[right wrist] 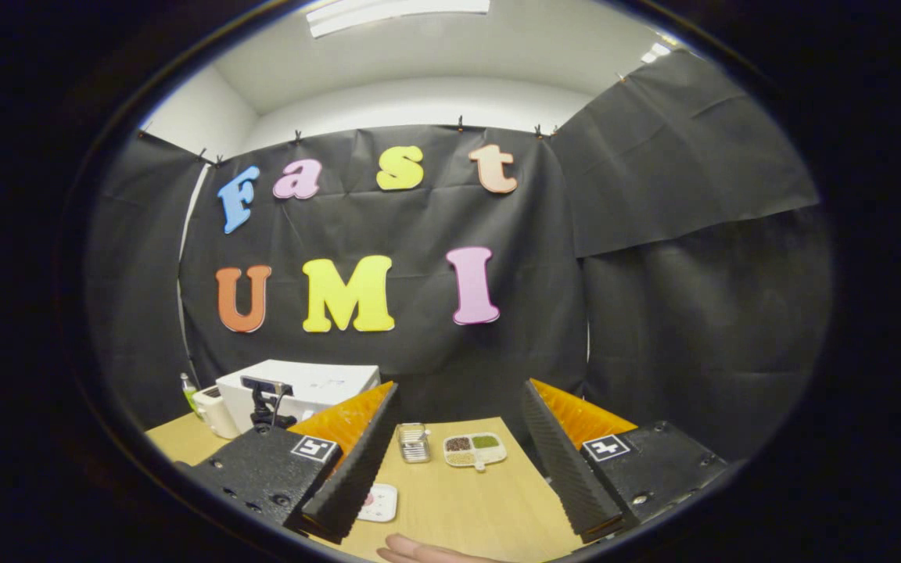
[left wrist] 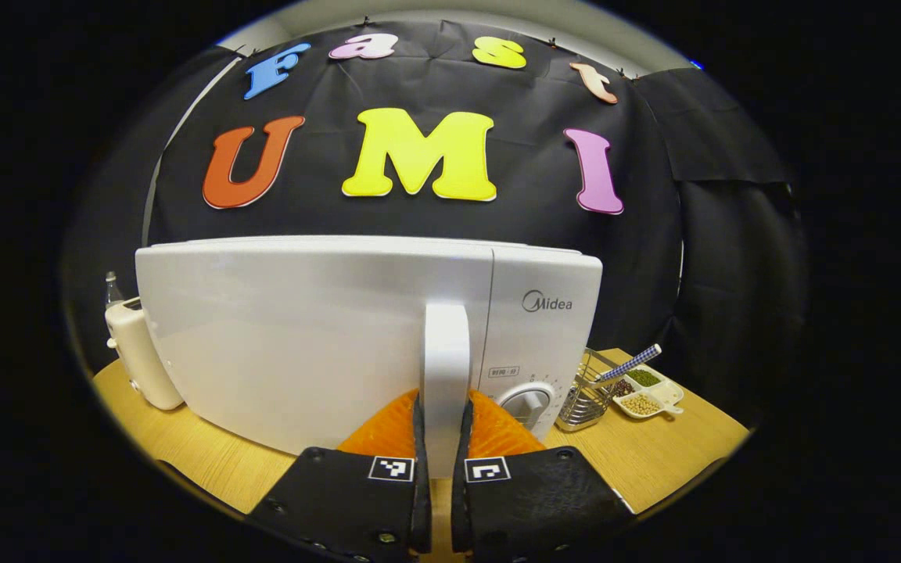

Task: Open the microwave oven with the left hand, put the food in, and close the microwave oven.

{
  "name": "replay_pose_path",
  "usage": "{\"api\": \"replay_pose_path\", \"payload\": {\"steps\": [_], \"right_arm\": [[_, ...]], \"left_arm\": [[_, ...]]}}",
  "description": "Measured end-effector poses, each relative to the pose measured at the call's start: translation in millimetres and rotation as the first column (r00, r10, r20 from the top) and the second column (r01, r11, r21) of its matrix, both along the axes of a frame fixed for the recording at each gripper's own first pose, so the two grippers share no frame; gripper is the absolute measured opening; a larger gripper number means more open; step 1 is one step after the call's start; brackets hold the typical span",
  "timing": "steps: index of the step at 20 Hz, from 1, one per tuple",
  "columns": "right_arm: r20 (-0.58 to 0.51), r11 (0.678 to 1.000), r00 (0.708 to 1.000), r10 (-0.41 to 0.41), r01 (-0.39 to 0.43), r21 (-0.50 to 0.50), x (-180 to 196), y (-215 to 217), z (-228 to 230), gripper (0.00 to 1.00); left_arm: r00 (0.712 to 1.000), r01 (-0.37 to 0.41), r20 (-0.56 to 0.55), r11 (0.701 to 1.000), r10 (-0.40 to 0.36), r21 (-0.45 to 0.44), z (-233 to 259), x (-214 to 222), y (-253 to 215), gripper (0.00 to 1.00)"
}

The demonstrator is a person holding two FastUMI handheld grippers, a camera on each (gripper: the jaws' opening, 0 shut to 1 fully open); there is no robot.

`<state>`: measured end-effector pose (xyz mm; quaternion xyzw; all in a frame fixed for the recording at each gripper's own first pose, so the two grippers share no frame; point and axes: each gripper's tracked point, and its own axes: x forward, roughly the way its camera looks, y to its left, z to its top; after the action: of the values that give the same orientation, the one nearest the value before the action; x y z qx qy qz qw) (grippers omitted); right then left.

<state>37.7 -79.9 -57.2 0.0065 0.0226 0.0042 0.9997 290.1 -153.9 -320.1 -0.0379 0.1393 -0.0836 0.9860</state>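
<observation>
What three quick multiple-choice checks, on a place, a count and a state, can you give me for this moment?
1. Where does the wire basket stand from the microwave, in the left gripper view?
A. On top of it
B. To the right of it, on the table
C. Inside it

2. How many compartments has the divided snack dish?
A. Three
B. One
C. Six

3. How is the left hand-held gripper?
A. Wide open, away from the microwave
B. Shut on a spoon
C. Shut on the door handle

Answers:
1 B: the basket sits on the wooden table, to the right of the dial.
2 A: two compartments at the back and one in front, each with a different filling.
3 C: both fingers press on the white vertical handle, and the door looks shut.
</observation>
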Motion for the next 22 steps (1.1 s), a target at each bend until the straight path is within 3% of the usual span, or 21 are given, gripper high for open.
{"api": "replay_pose_path", "payload": {"steps": [2,3,6,13,22], "right_arm": [[0.001,1.000,1.000,-0.005,0.005,-0.011,-3.5,-2.3,0.7,0.99],[0.004,1.000,1.000,-0.006,0.006,-0.014,-5.2,-2.3,2.5,0.99],[0.005,1.000,1.000,-0.007,0.007,-0.025,-9.1,-4.1,3.0,0.99],[-0.025,1.000,1.000,-0.007,0.006,-0.028,-26.2,-5.1,-12.4,0.99],[-0.062,1.000,0.998,0.016,-0.016,-0.002,-50.1,19.4,-34.5,0.99]], "left_arm": [[1.000,-0.008,-0.005,1.000,0.008,0.003,1.1,-1.0,1.7,0.10],[1.000,-0.006,-0.008,1.000,0.006,0.001,-1.1,0.2,1.2,0.03],[1.000,-0.003,-0.016,1.000,0.003,-0.027,1.6,-10.3,1.7,0.03],[0.999,0.034,-0.026,0.999,-0.035,-0.040,5.8,-73.2,23.8,0.03],[0.999,0.041,-0.023,0.999,-0.040,0.032,9.2,-162.4,94.8,0.05]]}}
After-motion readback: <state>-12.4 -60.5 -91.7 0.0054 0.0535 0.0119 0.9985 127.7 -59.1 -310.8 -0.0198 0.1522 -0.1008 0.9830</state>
